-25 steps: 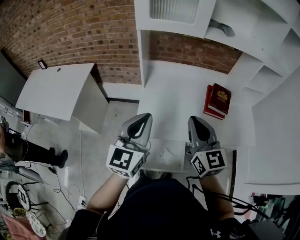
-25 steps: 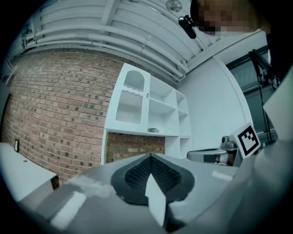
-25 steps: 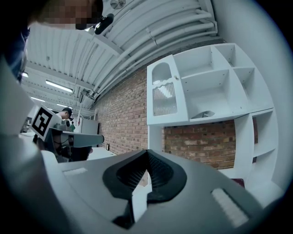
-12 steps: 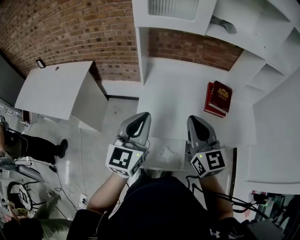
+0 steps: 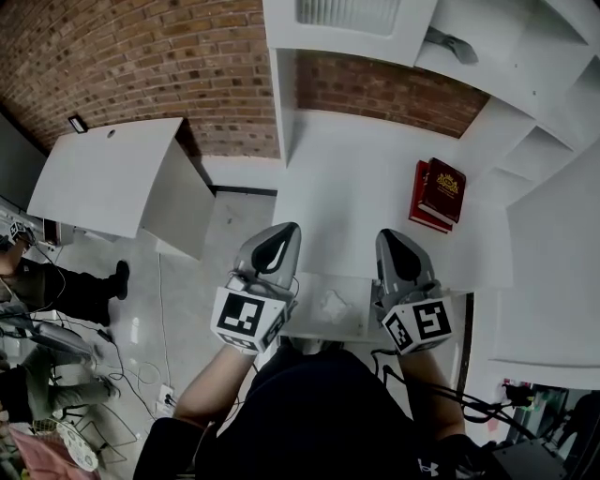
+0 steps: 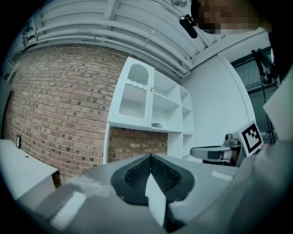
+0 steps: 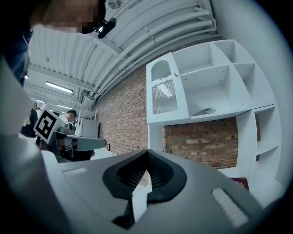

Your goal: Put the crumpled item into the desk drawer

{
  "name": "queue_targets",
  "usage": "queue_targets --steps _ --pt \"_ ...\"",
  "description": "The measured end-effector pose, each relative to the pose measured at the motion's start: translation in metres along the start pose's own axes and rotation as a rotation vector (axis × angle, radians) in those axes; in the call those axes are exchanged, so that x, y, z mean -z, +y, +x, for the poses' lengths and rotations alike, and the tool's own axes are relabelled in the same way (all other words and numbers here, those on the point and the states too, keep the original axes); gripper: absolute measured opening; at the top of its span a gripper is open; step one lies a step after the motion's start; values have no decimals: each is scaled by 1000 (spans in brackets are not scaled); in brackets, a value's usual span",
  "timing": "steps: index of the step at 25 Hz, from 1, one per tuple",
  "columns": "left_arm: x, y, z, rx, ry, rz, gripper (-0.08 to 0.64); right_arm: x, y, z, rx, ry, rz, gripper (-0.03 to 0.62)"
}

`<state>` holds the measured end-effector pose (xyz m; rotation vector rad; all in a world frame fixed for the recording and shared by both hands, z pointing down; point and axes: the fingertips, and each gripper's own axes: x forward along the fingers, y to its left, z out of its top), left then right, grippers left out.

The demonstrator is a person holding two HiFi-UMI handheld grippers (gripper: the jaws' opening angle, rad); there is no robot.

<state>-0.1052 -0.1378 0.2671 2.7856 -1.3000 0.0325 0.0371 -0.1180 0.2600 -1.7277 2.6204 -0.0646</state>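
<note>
In the head view a white crumpled item (image 5: 333,302) lies in the open desk drawer (image 5: 305,330), just below the front edge of the white desk (image 5: 356,187). My left gripper (image 5: 287,229) hovers over the drawer's left side and my right gripper (image 5: 390,234) over its right side, both pointing level toward the desk's back. Each one is shut and holds nothing. The left gripper view has its jaws (image 6: 150,155) meeting at the tip. The right gripper view shows the same (image 7: 147,151). The item is hidden in both gripper views.
Red books (image 5: 436,195) lie on the desk at the right. White shelving (image 5: 347,28) rises behind the desk against a brick wall. A white side table (image 5: 103,178) stands to the left. People (image 5: 56,291) and cables are on the floor at far left.
Both grippers and the crumpled item have kept still. Only the people on the floor at the far left have shifted.
</note>
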Motion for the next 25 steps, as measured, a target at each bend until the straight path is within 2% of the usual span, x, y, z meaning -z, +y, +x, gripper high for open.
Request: queue_targets --steps 3,25 --pt "3 1 0 -5 34 -22 3 2 0 2 -3 2 2 2" --pt "18 15 12 16 51 -32 2 12 -2 17 9 24 10 2"
